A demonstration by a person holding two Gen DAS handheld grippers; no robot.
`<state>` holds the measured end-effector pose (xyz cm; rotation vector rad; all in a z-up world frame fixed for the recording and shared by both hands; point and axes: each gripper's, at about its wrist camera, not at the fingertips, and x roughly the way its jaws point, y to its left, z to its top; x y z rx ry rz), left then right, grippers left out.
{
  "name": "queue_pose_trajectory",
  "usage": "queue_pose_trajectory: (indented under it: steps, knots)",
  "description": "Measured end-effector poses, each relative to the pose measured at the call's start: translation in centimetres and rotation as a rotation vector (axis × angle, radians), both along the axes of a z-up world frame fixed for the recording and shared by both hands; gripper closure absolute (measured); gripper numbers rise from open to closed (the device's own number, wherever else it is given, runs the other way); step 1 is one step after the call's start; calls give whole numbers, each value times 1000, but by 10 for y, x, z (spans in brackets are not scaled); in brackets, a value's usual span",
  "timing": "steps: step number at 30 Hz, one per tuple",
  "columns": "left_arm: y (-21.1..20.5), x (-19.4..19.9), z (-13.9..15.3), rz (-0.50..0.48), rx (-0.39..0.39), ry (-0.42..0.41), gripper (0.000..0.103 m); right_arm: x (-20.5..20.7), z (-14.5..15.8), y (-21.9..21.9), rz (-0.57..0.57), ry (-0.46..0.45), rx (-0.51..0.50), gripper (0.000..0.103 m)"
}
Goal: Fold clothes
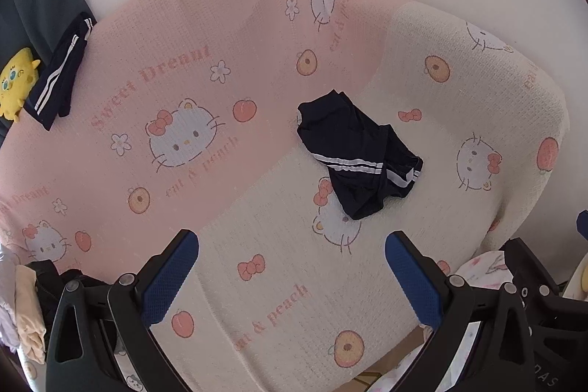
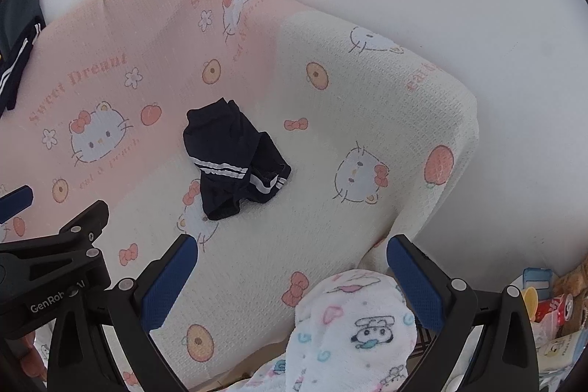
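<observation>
Navy white-striped shorts (image 1: 360, 153), pink and cream cartoon-cat blanket (image 1: 183, 35)

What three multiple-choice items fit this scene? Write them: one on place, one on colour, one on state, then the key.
1. Where does the crumpled navy garment lie?
A. on the blanket
B. in a basket
C. on a hanger

2. What colour are the garment's stripes?
A. red
B. white
C. yellow

3. How is the left hand-held gripper?
A. shut on the garment
B. shut on the blanket
C. open, holding nothing

Key: 1 A, it rests near the pink-cream seam; 2 B, pale bands cross the navy; 3 C, its blue fingers stand apart over bare blanket.
</observation>
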<state>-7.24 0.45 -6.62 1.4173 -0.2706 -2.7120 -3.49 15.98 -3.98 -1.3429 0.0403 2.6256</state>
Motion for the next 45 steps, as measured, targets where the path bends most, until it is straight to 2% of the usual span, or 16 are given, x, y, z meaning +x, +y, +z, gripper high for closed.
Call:
queue_pose_trajectory:
  steps: [28, 33, 39, 45]
  knots:
    - [12, -76, -97, 40, 57, -247, 0, -75, -84, 25, -7, -211, -82, 0]
    - [18, -84, -109, 23, 94, -262, 0, -86, -88, 31, -5, -223, -73, 0]
    - [20, -95, -123, 10, 109, -217, 0, -109, -86, 37, 33, -225, -46, 0]
    - [14, -103, -141, 24, 129, -227, 0, -136, -94, 46, 43, -237, -134, 0]
